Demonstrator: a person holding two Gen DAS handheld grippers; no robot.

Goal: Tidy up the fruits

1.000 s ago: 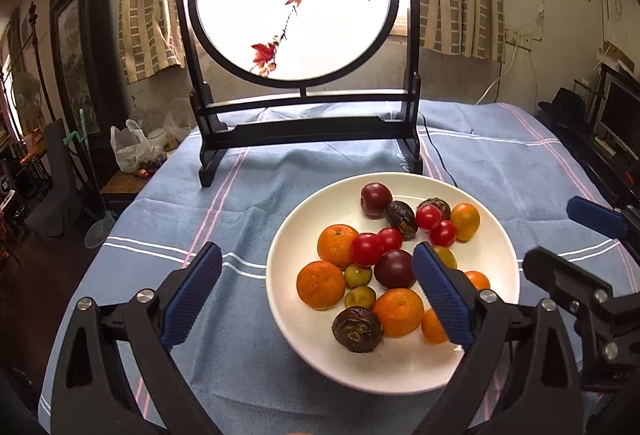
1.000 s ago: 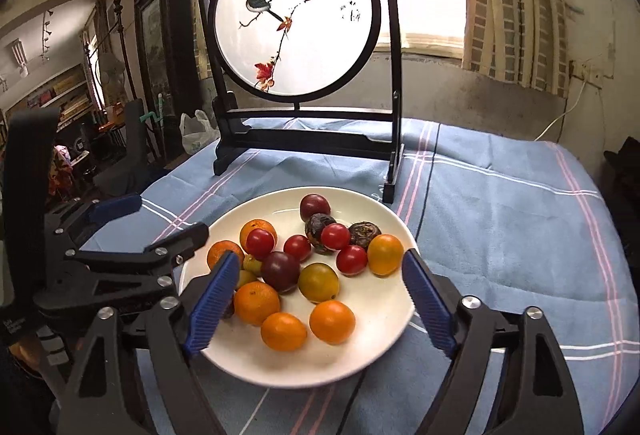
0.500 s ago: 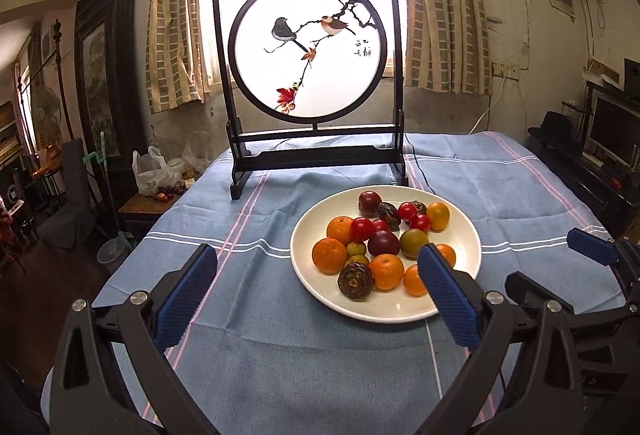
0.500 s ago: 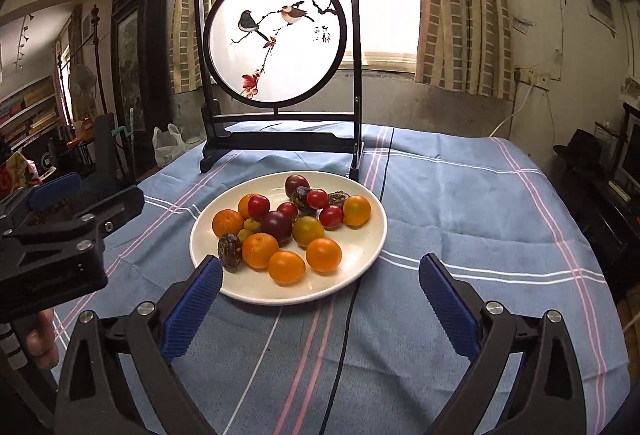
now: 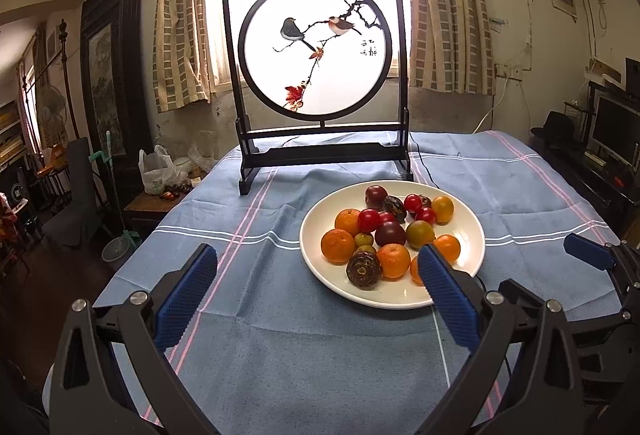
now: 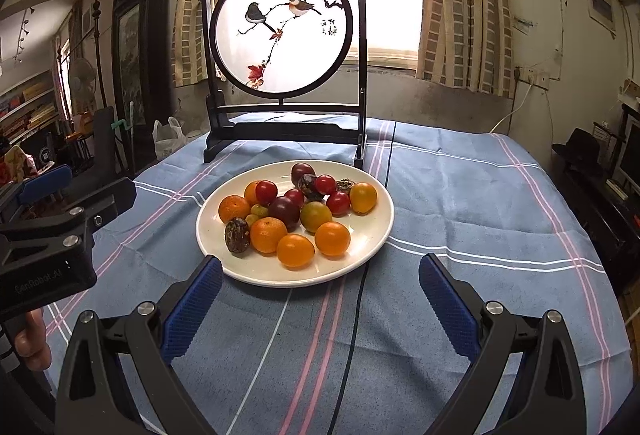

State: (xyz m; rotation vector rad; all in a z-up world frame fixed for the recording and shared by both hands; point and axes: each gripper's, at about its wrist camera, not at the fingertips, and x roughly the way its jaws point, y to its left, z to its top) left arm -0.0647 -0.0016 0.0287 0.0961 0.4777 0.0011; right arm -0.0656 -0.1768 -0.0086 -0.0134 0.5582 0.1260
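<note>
In the left wrist view the left hand-held gripper [image 5: 316, 287] stands spread and empty at lower centre; the white plate [image 5: 472, 231] of fruits [image 5: 394, 261] sits centre-right on the counter [image 5: 280, 355]. The right hand-held gripper [image 6: 320, 291] is likewise spread, pinching nothing. The tangerines look firm; the cherry tomatoes [image 5: 369, 220] look slick and likely bruise, so pinch across the middle.

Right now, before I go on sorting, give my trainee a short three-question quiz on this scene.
1. True or false: all the fruit sits on the white plate.
2. What stands on the table behind the plate? A) the round bird screen B) a kettle C) a basket
3. Fill in: the jaws of the right gripper and the left gripper are both ____.

Key: 1 true; 2 A; 3 open, nothing between them.
</note>
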